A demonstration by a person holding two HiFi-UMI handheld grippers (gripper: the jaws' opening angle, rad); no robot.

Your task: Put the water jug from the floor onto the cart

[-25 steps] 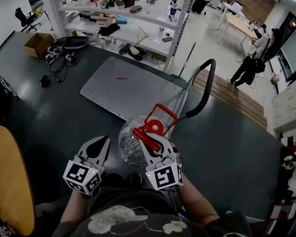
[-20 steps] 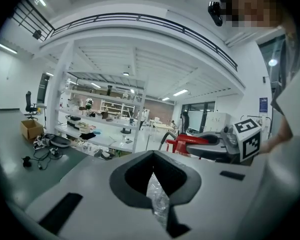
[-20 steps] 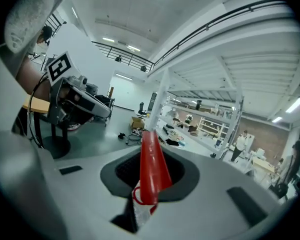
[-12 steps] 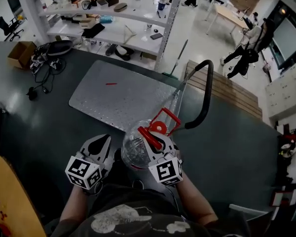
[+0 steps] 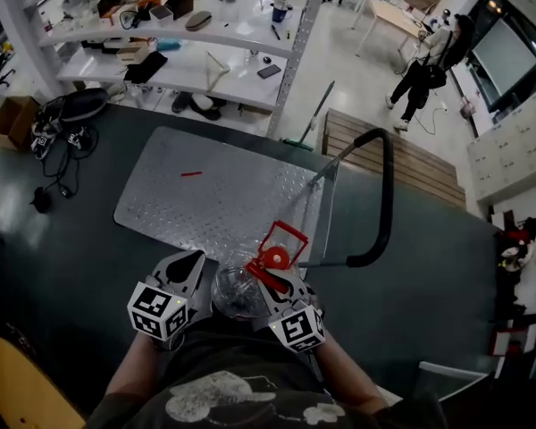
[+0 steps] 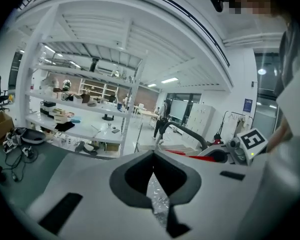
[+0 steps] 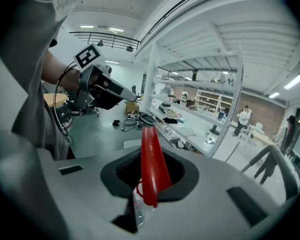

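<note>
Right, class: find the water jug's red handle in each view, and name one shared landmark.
Head view: red handle lower centre, between left gripper and right gripper.
Left gripper view: red handle a thin strip right of centre.
Right gripper view: red handle upright at centre, clamped in the jaws.
Shared landmark: white shelving rack.
</note>
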